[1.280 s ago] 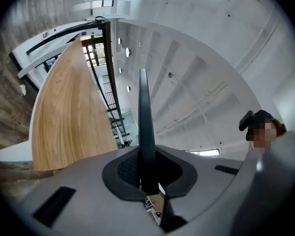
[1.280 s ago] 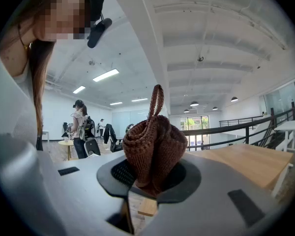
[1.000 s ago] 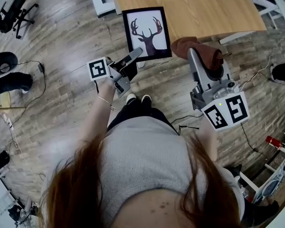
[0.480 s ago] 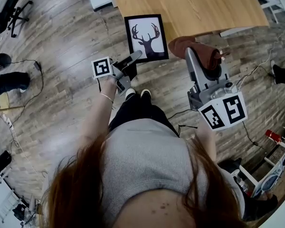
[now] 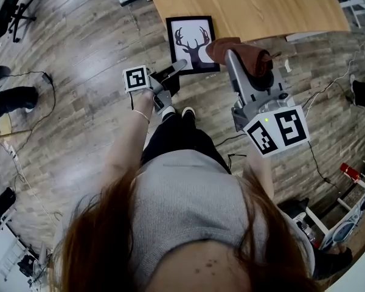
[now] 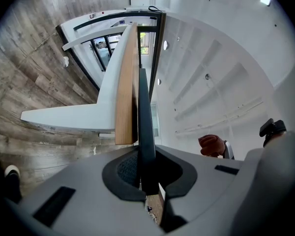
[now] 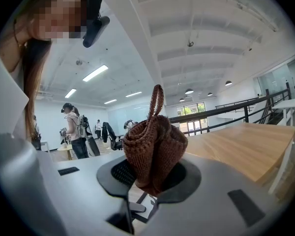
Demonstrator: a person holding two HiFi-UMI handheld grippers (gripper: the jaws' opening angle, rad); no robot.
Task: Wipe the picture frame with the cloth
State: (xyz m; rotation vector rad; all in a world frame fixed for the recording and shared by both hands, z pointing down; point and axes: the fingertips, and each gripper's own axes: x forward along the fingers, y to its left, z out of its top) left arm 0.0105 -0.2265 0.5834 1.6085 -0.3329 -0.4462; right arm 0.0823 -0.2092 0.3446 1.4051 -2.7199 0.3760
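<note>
The black picture frame [image 5: 191, 43] with a deer silhouette hangs in front of the table edge, and my left gripper [image 5: 181, 64] is shut on its lower edge. In the left gripper view the frame [image 6: 143, 117] runs edge-on between the jaws of the left gripper [image 6: 146, 181]. My right gripper [image 5: 228, 52] is shut on a brown knitted cloth [image 5: 243, 53], and the cloth's left end lies over the frame's right edge. In the right gripper view the cloth [image 7: 155, 144] bulges up out of the right gripper [image 7: 150, 178].
A wooden table [image 5: 249, 5] stands just beyond the frame. Below the grippers are my shoes [image 5: 179, 113] on the plank floor. An office chair [image 5: 12, 11], another person's shoes [image 5: 9, 96] and cables lie at the left. People [image 7: 73, 132] stand far off.
Both grippers have sunk and shifted toward the table. The cloth has moved left from beside the frame until it overlaps the frame's right edge. Both grips are unchanged.
</note>
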